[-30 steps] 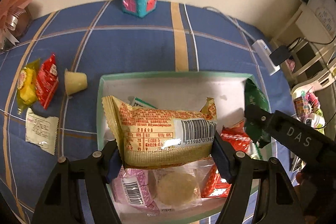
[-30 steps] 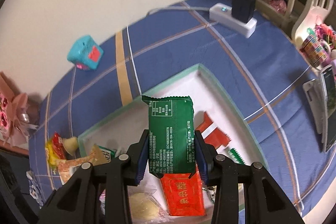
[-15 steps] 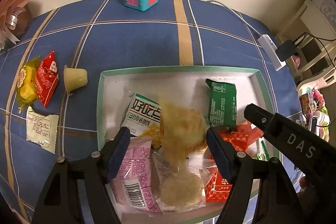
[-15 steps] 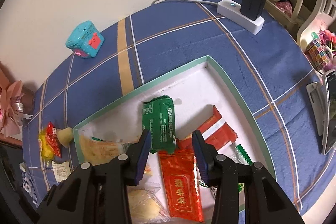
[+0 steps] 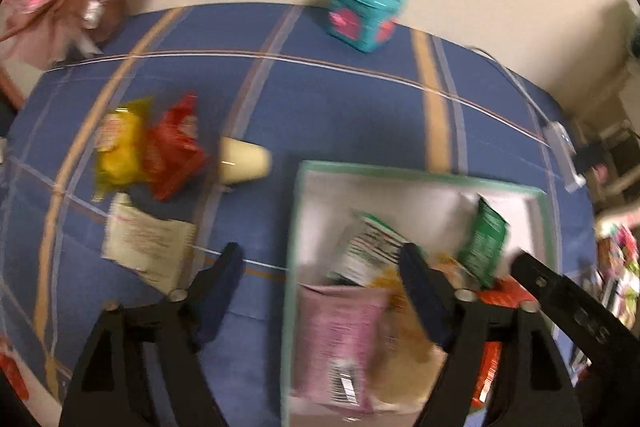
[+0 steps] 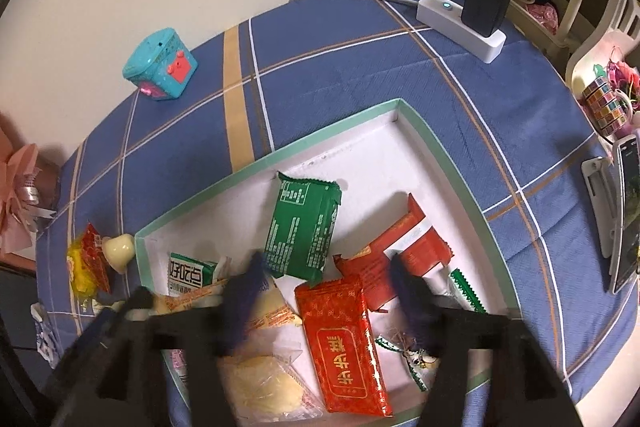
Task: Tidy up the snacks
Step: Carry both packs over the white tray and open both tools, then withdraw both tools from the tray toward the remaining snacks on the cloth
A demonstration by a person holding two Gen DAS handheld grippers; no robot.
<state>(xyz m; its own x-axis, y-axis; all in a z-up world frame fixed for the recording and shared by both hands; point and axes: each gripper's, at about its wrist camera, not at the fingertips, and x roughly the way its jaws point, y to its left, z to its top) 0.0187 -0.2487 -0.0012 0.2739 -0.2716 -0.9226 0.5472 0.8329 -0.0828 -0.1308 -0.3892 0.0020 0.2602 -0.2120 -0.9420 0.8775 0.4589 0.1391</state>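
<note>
A blue plaid tablecloth (image 6: 340, 75) holds my white tray (image 6: 424, 131) of snacks. My right gripper (image 6: 324, 279) and left gripper (image 5: 320, 267) hover above, jaws opening, empty. A green packet (image 6: 302, 227) lies inside the tray.

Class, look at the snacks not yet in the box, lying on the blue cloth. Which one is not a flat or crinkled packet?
The pale yellow jelly cup, lying on its side nearest the box. The yellow packet, red packet and white sachet are all wrappers.

Glossy foil packets (image 6: 344, 343), matt cloth (image 6: 328, 67).
</note>
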